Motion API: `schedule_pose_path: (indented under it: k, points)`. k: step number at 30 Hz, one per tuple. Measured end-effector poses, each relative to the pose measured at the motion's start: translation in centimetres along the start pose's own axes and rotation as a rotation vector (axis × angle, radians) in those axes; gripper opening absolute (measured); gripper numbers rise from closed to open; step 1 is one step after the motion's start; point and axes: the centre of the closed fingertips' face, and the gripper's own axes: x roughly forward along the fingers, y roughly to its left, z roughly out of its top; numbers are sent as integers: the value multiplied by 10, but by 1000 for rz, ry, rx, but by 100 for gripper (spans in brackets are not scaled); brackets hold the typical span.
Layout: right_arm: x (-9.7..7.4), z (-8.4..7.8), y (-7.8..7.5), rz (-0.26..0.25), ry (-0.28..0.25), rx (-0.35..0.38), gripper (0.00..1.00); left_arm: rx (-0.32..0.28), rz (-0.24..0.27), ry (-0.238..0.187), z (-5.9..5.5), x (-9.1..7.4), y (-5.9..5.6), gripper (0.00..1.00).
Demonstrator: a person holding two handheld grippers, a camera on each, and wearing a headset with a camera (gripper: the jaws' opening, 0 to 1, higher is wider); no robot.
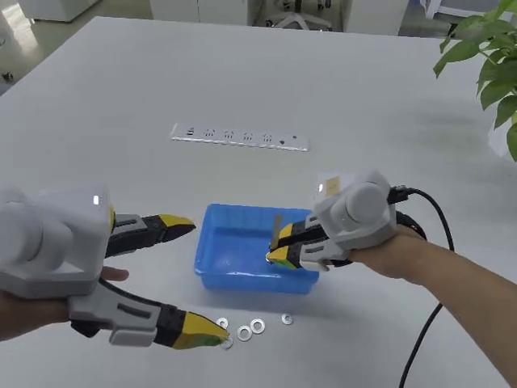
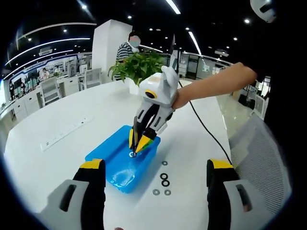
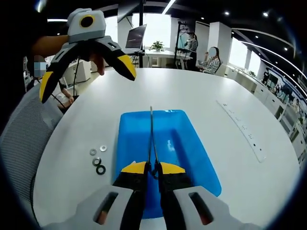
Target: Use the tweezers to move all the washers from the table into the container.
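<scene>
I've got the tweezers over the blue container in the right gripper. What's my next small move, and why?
Probably ease the right gripper slightly so the thin metal tweezers open. Their tips point down inside the blue plastic rectangular container, and the left gripper view seems to show a small ring at the tips. Several small metal washers lie on the white table beside it.
</scene>
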Motion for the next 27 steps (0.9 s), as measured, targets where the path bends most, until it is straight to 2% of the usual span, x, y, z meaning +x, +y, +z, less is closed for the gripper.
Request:
schedule_pose_path:
  k: [5,12,20,27]
  points:
    - [3,-2,-1,4,3,7,10,17,-1,5,2,7,7,84]
    - [5,-6,1,13,10,13,10,56,-9,3,12,22,18,69]
    - [6,-6,0,14,-1,21,10,105,-38,9,20,37,25,57]
    - [6,-5,0,12,-6,18,10,146,-67,12,27,51,30,41]
